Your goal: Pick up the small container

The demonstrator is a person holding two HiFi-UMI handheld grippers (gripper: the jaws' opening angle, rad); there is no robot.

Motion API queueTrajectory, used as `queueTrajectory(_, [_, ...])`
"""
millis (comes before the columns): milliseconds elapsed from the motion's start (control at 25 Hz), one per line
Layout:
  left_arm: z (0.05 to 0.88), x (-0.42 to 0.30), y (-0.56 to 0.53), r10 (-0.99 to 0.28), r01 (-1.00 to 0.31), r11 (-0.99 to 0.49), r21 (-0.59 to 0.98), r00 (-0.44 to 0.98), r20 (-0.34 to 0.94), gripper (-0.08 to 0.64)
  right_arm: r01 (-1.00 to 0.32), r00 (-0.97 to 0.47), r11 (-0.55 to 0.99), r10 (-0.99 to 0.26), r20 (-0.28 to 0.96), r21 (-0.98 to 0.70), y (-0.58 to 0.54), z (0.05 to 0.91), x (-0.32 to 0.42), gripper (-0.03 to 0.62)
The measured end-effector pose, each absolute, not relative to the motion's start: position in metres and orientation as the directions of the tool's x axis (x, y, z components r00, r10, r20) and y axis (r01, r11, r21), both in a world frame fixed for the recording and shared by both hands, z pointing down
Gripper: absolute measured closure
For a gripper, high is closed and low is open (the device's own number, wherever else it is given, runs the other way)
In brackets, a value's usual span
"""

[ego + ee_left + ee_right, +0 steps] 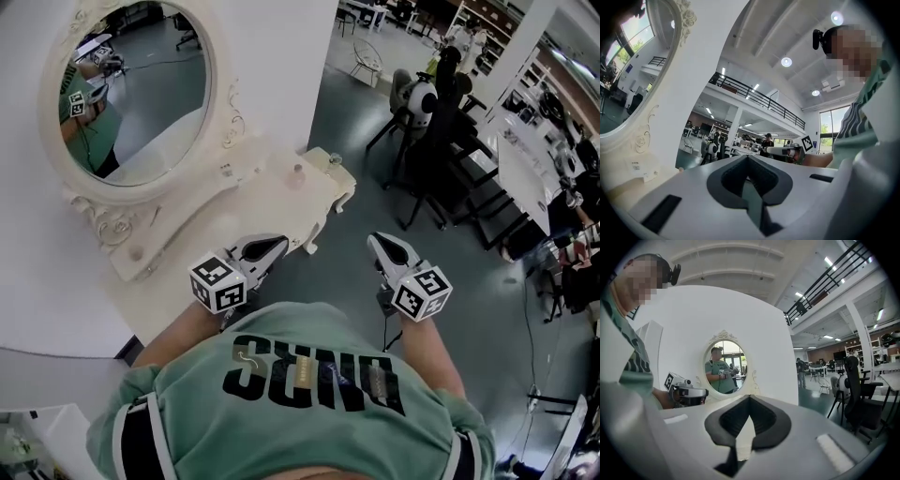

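White carved dressing table (272, 202) holds small pale container (298, 173) at one o'clock from left gripper (268, 248); right gripper (383, 246) alongside; both jaws closed, empty, apparently staged for approach.

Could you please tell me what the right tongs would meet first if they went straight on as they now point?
Probably the cream dressing table, which lies ahead of the right tongs, with the oval mirror behind it; depth is hard to judge.
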State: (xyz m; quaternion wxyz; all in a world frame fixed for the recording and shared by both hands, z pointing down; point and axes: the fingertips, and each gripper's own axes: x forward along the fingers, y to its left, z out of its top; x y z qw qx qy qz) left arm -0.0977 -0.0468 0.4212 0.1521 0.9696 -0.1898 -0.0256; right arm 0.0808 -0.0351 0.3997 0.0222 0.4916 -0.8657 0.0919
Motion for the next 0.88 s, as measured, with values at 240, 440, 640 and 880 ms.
queueTrajectory(240, [0.438, -0.121, -0.113, -0.327, -0.306, -0.877, 0.371, 0.945, 0.006, 0.558, -0.870, -0.490, 0.471, -0.860, 0.144, -0.144, -0.108, 0.397, 0.059, 0.583])
queueTrajectory(440, [0.456, -0.119, -0.144, -0.302, -0.282, -0.861, 0.423, 0.953, 0.021, 0.558, -0.873, -0.485, 0.463, -0.857, 0.175, -0.155, -0.145, 0.400, 0.059, 0.583])
queueTrajectory(640, [0.469, -0.101, -0.167, -0.334, -0.320, -0.835, 0.448, 0.941, 0.051, 0.558, -0.861, -0.506, 0.475, -0.840, 0.198, -0.183, -0.173, 0.413, 0.085, 0.583])
queueTrajectory(880, [0.466, -0.049, -0.195, -0.433, -0.433, -0.817, 0.380, 0.897, 0.092, 0.558, -0.802, -0.592, 0.561, -0.794, 0.142, -0.205, -0.202, 0.417, 0.138, 0.583])
